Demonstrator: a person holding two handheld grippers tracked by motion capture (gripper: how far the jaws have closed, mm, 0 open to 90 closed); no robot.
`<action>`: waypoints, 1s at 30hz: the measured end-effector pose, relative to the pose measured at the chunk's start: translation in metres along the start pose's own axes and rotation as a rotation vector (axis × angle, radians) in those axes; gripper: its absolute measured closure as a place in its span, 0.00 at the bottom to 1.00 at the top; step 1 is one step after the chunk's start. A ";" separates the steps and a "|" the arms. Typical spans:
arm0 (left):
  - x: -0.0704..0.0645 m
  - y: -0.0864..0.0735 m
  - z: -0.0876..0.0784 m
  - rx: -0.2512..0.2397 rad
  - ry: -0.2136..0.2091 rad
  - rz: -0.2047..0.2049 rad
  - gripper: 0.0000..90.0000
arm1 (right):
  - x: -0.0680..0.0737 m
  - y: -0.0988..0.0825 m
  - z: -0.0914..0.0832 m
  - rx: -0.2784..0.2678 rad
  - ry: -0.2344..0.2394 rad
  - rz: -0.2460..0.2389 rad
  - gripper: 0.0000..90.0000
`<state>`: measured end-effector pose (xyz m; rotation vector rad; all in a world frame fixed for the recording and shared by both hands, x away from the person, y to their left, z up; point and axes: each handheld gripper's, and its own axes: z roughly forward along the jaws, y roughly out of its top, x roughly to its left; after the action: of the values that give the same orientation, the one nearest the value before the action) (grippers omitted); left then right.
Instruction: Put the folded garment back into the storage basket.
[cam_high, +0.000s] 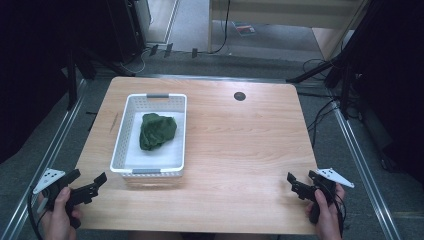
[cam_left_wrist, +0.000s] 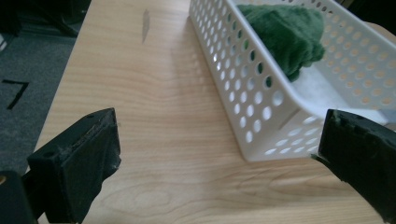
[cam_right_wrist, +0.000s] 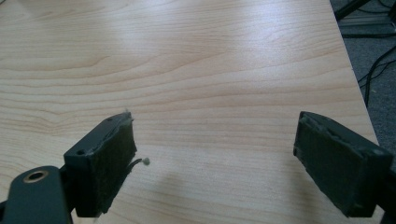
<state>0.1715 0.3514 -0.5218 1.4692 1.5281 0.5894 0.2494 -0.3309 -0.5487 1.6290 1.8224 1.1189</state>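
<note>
The green cloth (cam_high: 157, 131) lies bunched inside the white basket (cam_high: 148, 170). My left tongs (cam_high: 91, 186) hang wide open and empty just beside the basket's near corner; my right tongs (cam_high: 300, 184) gape empty, well apart from it. Reaching in carelessly, I'd likely clip the light basket's wall and shove it.

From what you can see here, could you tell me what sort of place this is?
Probably a lab recording station: a bare wooden table framed by metal rails, with loose cables on grey carpet.
</note>
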 end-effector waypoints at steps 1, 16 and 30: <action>0.003 -0.003 0.001 0.002 0.009 -0.001 0.00 | 0.000 0.000 0.000 0.001 -0.001 -0.001 0.15; 0.020 -0.024 0.016 0.044 0.025 0.006 0.00 | 0.000 0.000 0.000 0.001 0.003 -0.005 0.15; 0.011 -0.023 0.023 0.063 0.055 0.034 0.00 | 0.001 0.000 0.000 0.000 0.001 -0.005 0.15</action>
<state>0.1800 0.3522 -0.5548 1.5405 1.5799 0.6113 0.2494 -0.3304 -0.5487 1.6230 1.8267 1.1177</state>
